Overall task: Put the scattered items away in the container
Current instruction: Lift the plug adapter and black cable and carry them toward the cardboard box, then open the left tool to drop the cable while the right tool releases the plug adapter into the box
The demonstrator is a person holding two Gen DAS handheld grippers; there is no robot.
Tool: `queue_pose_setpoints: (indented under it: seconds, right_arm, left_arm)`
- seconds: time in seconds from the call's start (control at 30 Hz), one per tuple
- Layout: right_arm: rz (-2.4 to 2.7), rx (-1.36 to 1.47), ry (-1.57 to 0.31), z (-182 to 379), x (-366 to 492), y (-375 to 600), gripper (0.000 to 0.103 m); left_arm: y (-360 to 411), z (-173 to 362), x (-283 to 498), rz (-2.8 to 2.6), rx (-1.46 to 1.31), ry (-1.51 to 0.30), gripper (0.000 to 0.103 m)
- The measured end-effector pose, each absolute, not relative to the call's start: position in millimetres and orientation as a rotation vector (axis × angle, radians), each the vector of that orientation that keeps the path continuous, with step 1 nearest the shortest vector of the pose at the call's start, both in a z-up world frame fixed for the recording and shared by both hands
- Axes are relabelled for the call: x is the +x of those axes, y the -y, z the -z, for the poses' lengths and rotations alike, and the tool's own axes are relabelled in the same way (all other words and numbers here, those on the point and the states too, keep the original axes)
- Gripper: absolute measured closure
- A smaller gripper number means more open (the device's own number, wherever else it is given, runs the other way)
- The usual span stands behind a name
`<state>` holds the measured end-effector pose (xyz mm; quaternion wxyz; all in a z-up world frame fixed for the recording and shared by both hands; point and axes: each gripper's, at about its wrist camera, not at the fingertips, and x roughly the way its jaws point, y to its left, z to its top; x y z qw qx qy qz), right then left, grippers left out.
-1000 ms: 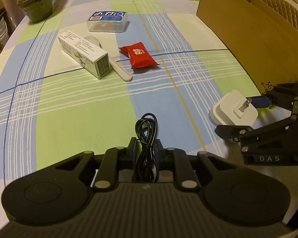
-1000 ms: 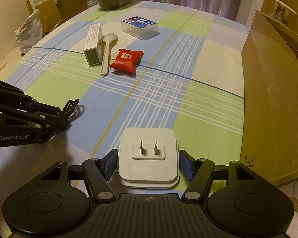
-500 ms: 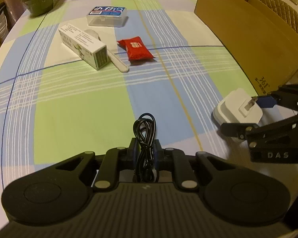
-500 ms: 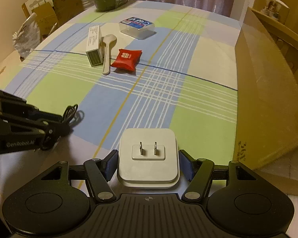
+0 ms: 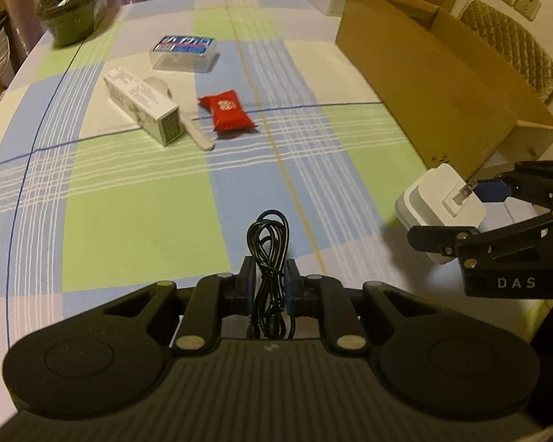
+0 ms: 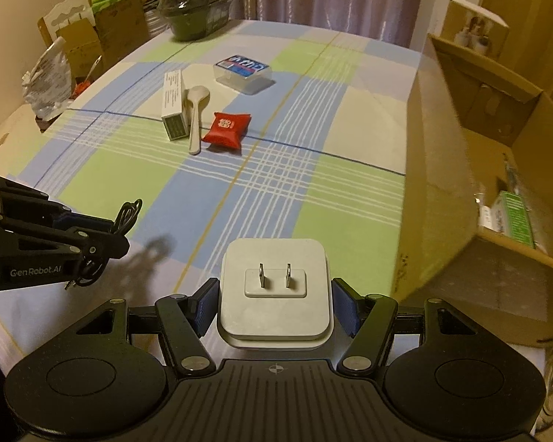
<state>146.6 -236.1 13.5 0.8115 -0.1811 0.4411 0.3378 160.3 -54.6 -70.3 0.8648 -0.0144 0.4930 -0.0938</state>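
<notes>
My left gripper [image 5: 270, 280] is shut on a coiled black cable [image 5: 270, 243], held above the checked tablecloth. My right gripper [image 6: 275, 304] is shut on a white plug adapter [image 6: 275, 294], prongs facing up, lifted off the table beside the open cardboard box [image 6: 461, 169]. In the left wrist view the right gripper [image 5: 472, 206] with the white adapter [image 5: 431, 199] hangs at the right, by the box [image 5: 424, 84]. The left gripper [image 6: 103, 235] and cable [image 6: 129, 213] show at the left of the right wrist view.
Farther back on the table lie a red packet [image 6: 226, 129], a white spoon [image 6: 196, 110], a long white carton [image 6: 173, 105] and a clear plastic case with a blue label [image 6: 243, 70]. A dark wrapped bowl [image 6: 193, 3] stands at the far edge. Several items lie inside the box.
Both grippers have risen with their loads: the cable and the adapter are higher off the cloth, and the inside of the box has come into the right wrist view.
</notes>
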Motion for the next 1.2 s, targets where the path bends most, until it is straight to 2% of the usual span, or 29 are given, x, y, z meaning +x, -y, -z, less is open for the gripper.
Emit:
queue_pose_setpoints:
  seconds: [0.67,1.2]
  right_arm:
    - [-0.652,-0.285,-0.810,-93.2,118.6,287.3,0.036]
    - [-0.487,-0.164,-0.691,-155.6,196.2,389.9,0.036]
  left_arm:
    - [92.1,4.3,130.7,0.266,0.021,-0.954,0.091]
    - [211.9,-56.4,189.2,0.470,0.043,-0.841,0.091]
